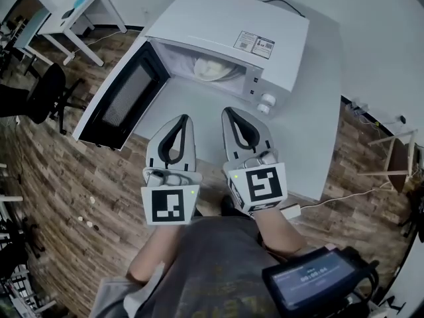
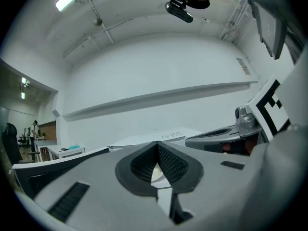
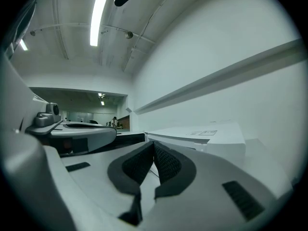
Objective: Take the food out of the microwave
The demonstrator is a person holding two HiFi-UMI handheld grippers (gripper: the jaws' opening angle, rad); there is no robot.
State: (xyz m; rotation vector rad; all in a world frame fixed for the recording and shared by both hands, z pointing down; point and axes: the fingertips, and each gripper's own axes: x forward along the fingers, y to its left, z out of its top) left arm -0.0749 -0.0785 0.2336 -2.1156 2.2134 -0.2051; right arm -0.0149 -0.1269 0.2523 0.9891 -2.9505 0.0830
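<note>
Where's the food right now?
Head view: the pale food sits inside the open microwave, right of its swung-out door and left of the control knobs.

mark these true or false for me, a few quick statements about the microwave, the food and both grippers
1. The microwave door is open. True.
2. The food lies out on the table. False: it sits inside the microwave.
3. The left gripper holds the food. False: its fingers are together with nothing between them, short of the opening.
4. The right gripper is shut and empty. True.
</note>
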